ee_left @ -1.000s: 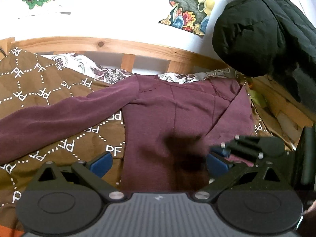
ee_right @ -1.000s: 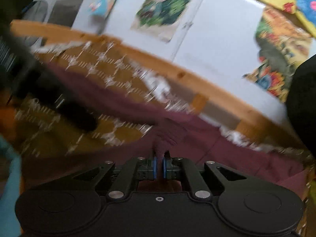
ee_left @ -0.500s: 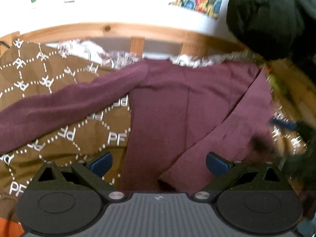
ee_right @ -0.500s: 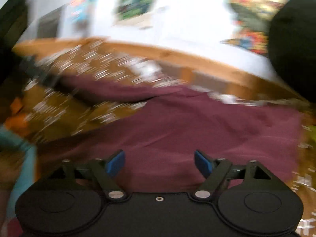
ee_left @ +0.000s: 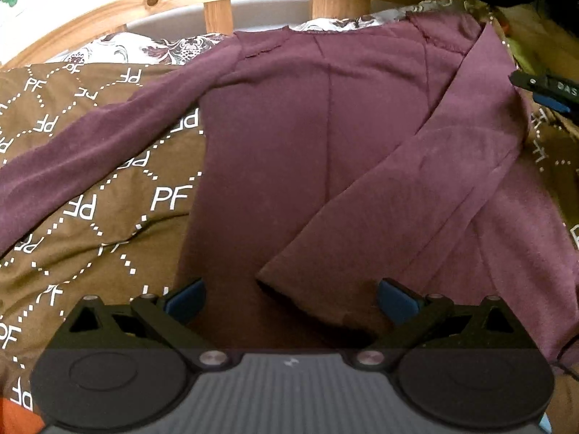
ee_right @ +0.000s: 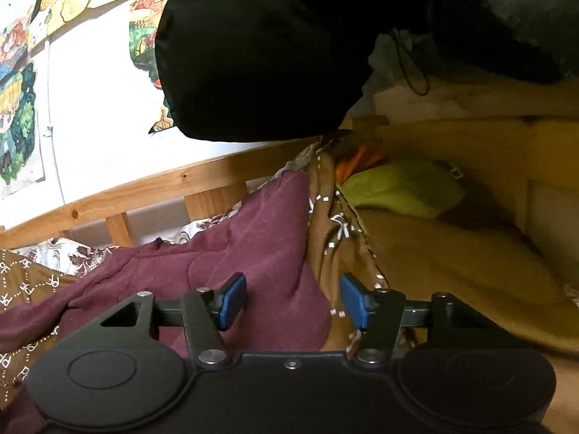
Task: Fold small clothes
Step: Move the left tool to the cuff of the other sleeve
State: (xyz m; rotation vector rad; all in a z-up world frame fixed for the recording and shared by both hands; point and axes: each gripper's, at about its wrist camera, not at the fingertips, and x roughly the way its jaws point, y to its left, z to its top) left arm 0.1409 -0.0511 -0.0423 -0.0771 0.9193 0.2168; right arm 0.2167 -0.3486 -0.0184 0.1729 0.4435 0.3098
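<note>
Maroon long-sleeved knit top (ee_left: 275,152) lies flat on the brown quilted "PF"-print bedspread (ee_left: 90,217), one sleeve folded diagonally across its body, the other stretched out over the bedspread. Left gripper (ee_left: 291,298) over the top's hem, fingers wide, empty. Right gripper (ee_right: 291,302) at the top's bunched edge, fingers wide, empty.

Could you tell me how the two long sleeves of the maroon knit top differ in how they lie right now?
The left-hand sleeve stretches straight out, off the body, onto the brown PF-patterned blanket. The right-hand sleeve is folded diagonally across the maroon top's body, its cuff near the hem. Both lie flat, and neither is gripped: the left gripper is open.
</note>
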